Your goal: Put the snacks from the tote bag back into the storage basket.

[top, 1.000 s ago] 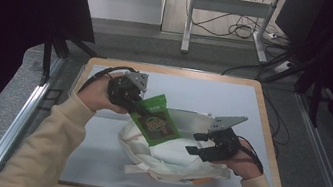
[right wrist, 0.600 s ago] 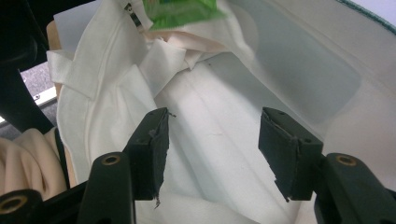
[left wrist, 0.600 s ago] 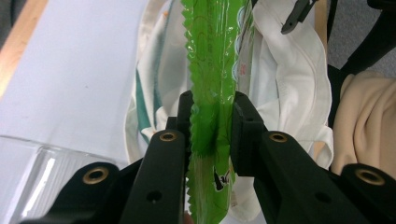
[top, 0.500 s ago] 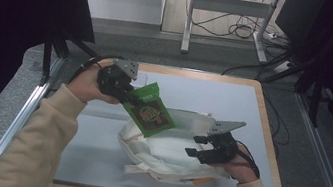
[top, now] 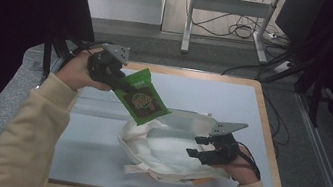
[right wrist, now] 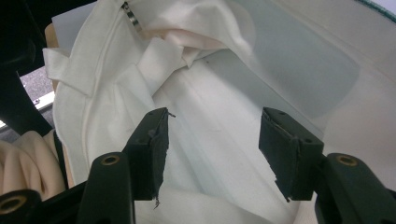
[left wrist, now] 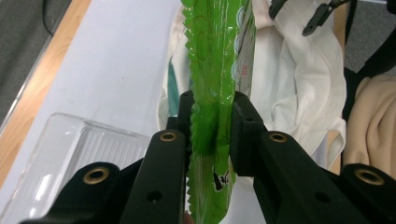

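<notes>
A green snack packet [top: 143, 101] hangs tilted in the air above the far left rim of a white cloth bag [top: 161, 148]. My left gripper [top: 118, 82] is shut on the packet's crimped edge. In the left gripper view, the pads [left wrist: 187, 116] pinch the packet [left wrist: 219, 60], with the bag [left wrist: 299, 84] below it. My right gripper [top: 196, 146] stands open at the bag's right side. In the right gripper view, its jaws [right wrist: 212, 135] are apart over the bag's open mouth [right wrist: 116, 93], with nothing between them.
The bag lies on a pale mat on a wood-edged table [top: 234, 99]. A clear plastic tray [left wrist: 70, 149] sits on the mat to the left of the bag. Something orange [top: 198, 181] peeks out under the bag's near edge.
My left hand has lifted the green packet up and to the left, away from the bag's mouth. The right gripper has stayed in place at the bag.
</notes>
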The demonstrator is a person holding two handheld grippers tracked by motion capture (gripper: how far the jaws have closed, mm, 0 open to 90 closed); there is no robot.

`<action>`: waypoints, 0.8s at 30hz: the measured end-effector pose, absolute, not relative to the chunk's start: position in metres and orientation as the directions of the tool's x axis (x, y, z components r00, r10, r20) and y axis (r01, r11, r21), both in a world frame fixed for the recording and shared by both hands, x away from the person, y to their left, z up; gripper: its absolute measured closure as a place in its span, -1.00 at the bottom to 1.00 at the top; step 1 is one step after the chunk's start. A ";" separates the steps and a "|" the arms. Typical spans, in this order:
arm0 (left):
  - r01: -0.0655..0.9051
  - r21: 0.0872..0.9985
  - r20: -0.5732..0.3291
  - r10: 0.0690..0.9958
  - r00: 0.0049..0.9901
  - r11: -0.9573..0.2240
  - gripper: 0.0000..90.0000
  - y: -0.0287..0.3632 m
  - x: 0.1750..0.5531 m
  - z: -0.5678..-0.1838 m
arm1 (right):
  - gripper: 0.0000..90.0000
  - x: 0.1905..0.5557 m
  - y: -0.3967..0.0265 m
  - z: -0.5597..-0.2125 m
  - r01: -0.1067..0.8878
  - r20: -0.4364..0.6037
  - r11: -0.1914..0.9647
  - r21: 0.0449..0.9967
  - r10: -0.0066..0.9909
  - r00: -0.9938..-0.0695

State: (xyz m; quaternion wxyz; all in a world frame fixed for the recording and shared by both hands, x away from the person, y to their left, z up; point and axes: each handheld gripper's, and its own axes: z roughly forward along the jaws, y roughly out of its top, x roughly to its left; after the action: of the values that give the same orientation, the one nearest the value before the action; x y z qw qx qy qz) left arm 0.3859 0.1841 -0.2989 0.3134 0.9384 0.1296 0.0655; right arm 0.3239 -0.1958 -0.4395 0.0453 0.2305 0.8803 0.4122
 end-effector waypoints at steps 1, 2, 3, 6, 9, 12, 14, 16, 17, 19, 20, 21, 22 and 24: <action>0.207 0.606 0.040 0.289 0.956 -0.768 0.74 0.186 0.387 -0.298 | -0.06 0.324 -0.196 -0.439 0.367 0.110 0.553 0.748 0.442 -0.890; 0.209 0.606 0.041 0.293 0.955 -0.767 0.74 0.187 0.387 -0.297 | -0.06 0.324 -0.196 -0.439 0.362 0.106 0.552 0.751 0.440 -0.892; 0.208 0.607 0.044 0.295 0.955 -0.767 0.74 0.188 0.388 -0.296 | -0.06 0.324 -0.196 -0.438 0.360 0.105 0.551 0.752 0.439 -0.892; 0.209 0.606 0.049 0.298 0.953 -0.768 0.74 0.193 0.389 -0.292 | -0.06 0.323 -0.196 -0.436 0.359 0.106 0.546 0.757 0.440 -0.892; 0.217 0.601 0.052 0.309 0.950 -0.769 0.74 0.197 0.392 -0.290 | -0.06 0.322 -0.196 -0.434 0.356 0.104 0.540 0.763 0.441 -0.891; 0.225 0.604 0.051 0.319 0.946 -0.764 0.74 0.201 0.394 -0.288 | -0.06 0.321 -0.197 -0.433 0.354 0.101 0.536 0.766 0.443 -0.891; 0.230 0.604 0.052 0.325 0.944 -0.763 0.74 0.203 0.395 -0.287 | -0.06 0.321 -0.198 -0.432 0.352 0.101 0.532 0.770 0.444 -0.890; 0.235 0.602 0.053 0.331 0.942 -0.763 0.74 0.206 0.396 -0.286 | -0.06 0.320 -0.199 -0.431 0.354 0.100 0.528 0.772 0.448 -0.888; 0.237 0.601 0.054 0.335 0.941 -0.763 0.74 0.207 0.397 -0.286 | -0.06 0.320 -0.199 -0.431 0.353 0.100 0.527 0.773 0.448 -0.888; 0.243 0.600 0.053 0.341 0.939 -0.762 0.74 0.210 0.399 -0.286 | -0.06 0.320 -0.199 -0.430 0.353 0.101 0.524 0.775 0.449 -0.888; 0.245 0.600 0.051 0.342 0.938 -0.762 0.74 0.211 0.400 -0.286 | -0.06 0.319 -0.199 -0.430 0.352 0.100 0.524 0.775 0.449 -0.888; 0.249 0.598 0.052 0.347 0.937 -0.762 0.74 0.212 0.401 -0.286 | -0.06 0.319 -0.199 -0.430 0.353 0.101 0.523 0.775 0.449 -0.888; 0.253 0.596 0.052 0.351 0.935 -0.762 0.74 0.213 0.402 -0.286 | -0.06 0.319 -0.199 -0.430 0.352 0.100 0.523 0.776 0.449 -0.888; 0.258 0.590 0.052 0.355 0.934 -0.765 0.74 0.215 0.405 -0.286 | -0.06 0.319 -0.200 -0.429 0.352 0.099 0.521 0.778 0.451 -0.887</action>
State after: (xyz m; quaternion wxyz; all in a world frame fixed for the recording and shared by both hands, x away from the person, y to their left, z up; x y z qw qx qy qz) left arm 0.4046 0.2154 -0.2862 0.3013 0.9360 0.1636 0.0803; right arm 0.3187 -0.1995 -0.4289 0.0574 0.2308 0.8701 0.4316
